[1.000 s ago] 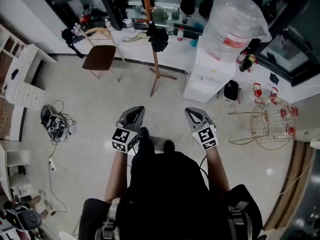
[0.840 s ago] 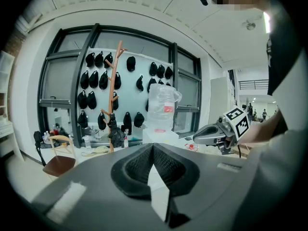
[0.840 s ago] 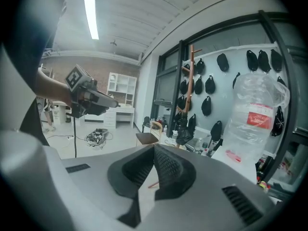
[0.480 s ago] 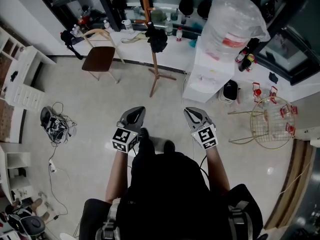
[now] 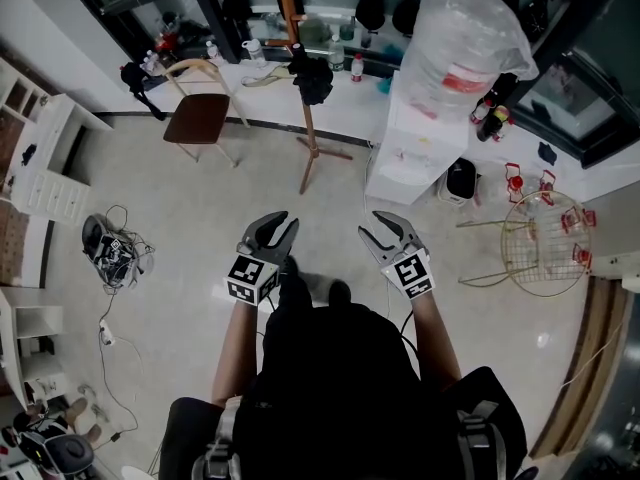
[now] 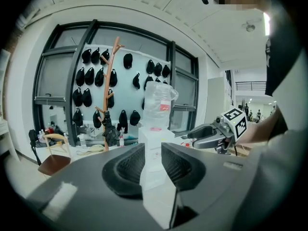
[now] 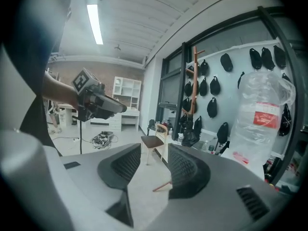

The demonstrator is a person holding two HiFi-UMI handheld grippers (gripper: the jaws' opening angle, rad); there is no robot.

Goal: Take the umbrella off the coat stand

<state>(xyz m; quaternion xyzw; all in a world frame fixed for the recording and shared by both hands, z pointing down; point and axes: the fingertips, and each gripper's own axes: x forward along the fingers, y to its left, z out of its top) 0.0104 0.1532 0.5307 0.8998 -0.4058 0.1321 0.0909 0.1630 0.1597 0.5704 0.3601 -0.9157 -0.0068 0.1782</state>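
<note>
A wooden coat stand (image 5: 303, 88) rises at the far side of the floor. The black folded umbrella (image 5: 314, 76) hangs on it about halfway up; in the left gripper view the umbrella (image 6: 110, 132) hangs on the stand (image 6: 110, 88), and in the right gripper view the umbrella (image 7: 190, 136) shows too. My left gripper (image 5: 277, 226) and right gripper (image 5: 383, 226) are held side by side in front of my body, well short of the stand. Both sets of jaws are opening, with nothing between them. The left gripper (image 6: 153, 150) and right gripper (image 7: 154, 152) show only a bare gap.
A wooden chair (image 5: 200, 114) stands left of the coat stand. A white water dispenser with a plastic-wrapped bottle (image 5: 462, 43) is to its right, a wire side table (image 5: 545, 246) further right. A pile of cables (image 5: 113, 248) lies on the floor at left, by white shelving (image 5: 40, 153).
Both grippers' jaws were shut in the earlier frames and now stand parted. The hands have stayed where they were.
</note>
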